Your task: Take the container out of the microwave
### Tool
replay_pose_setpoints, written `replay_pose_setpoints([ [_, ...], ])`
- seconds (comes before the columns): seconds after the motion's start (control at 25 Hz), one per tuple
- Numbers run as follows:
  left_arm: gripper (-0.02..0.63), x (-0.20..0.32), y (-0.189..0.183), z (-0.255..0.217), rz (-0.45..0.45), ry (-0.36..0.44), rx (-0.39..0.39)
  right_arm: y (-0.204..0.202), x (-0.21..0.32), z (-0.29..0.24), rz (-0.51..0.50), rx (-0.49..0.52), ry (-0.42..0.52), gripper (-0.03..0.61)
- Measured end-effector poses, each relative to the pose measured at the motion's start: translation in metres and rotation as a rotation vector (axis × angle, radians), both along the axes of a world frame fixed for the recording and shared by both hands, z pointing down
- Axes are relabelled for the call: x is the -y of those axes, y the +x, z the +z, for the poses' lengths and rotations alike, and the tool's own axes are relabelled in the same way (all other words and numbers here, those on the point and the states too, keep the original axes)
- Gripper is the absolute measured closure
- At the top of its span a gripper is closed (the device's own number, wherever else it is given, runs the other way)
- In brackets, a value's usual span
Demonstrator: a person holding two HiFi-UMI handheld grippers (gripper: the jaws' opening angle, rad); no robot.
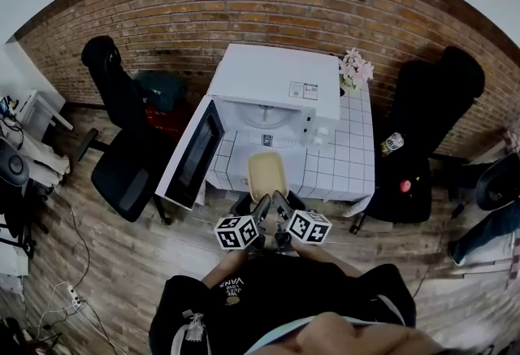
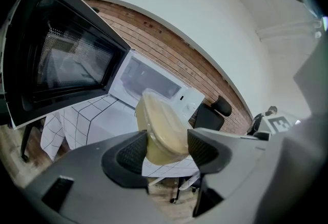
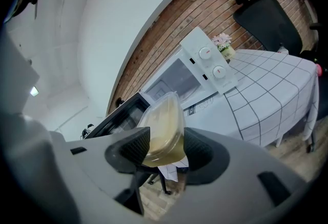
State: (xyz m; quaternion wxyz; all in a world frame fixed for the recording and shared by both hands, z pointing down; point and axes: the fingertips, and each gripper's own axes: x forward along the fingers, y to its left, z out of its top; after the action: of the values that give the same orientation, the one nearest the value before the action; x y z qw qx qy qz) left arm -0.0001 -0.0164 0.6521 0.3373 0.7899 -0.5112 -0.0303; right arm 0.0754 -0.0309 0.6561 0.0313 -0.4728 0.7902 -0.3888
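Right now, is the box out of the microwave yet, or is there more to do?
Almost done. The container is already out of the microwave, whose door hangs open. The left hand-held gripper and right hand-held gripper both clamp it. Left to do: probably setting it on the table.

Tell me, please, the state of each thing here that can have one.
White microwave door: swung wide open.
White microwave cavity: empty.
Beige plastic container: outside the microwave, held between both grippers.
Left gripper: shut on the container.
Right gripper: shut on the container.
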Motion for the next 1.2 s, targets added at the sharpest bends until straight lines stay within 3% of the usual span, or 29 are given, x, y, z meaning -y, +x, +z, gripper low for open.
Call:
replay_pose_setpoints([
  [1.2,0.362,-0.004,0.007,0.0048,-0.001,-0.018,-0.001,0.0074,-0.0071,0.0046,-0.012,-0.015,-0.022,0.388],
])
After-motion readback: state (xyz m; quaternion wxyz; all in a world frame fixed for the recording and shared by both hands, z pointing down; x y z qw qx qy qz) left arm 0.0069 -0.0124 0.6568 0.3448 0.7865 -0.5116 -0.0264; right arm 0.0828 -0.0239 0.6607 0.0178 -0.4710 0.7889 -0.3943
